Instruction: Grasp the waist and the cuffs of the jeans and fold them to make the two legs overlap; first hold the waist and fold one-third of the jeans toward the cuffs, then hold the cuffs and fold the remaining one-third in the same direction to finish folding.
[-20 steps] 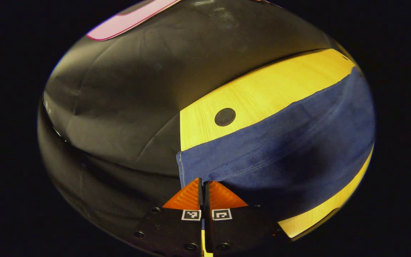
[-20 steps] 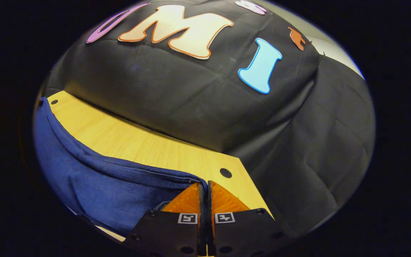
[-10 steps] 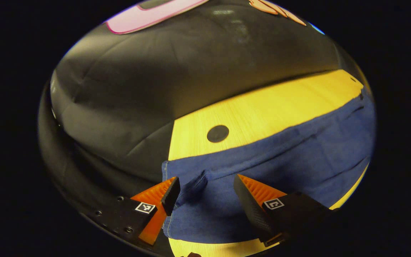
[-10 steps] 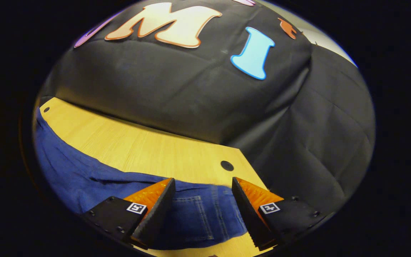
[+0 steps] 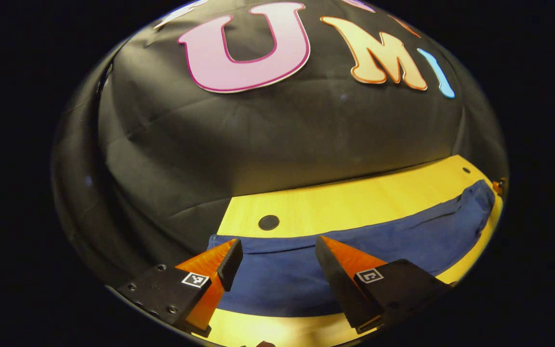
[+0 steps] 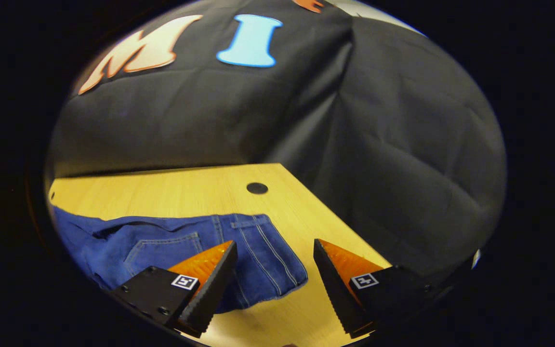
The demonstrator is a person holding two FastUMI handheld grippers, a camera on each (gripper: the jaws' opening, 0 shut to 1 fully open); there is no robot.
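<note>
We see the jeans lying flat on the wooden worktop, stretched lengthwise across it as one long blue band, the two legs laid one over the other.

In the left gripper view, the left tongs hang just above the near end of the jeans with their fingers wide apart, holding nothing. The denim passes under the gap between them and runs off to the right, narrowing toward the far end of the worktop. A dark round hole sits in the worktop just beyond the upper edge of the cloth, near the worktop's corner. A strip of bare wood shows on both long sides of the jeans.

In the right gripper view, the right tongs are likewise spread wide and grip nothing. Below them lies the waist end of the jeans, with a pocket, seams and lines of pale stitching facing up. The cloth's edge ends between the two fingers, closer to the left one, and bare worktop lies under the right one. Another dark round hole lies in the wood just past the waist. We cannot tell whether either pair of tongs touches the cloth. Black cloth hangs behind the worktop as the booth's wall.
</note>
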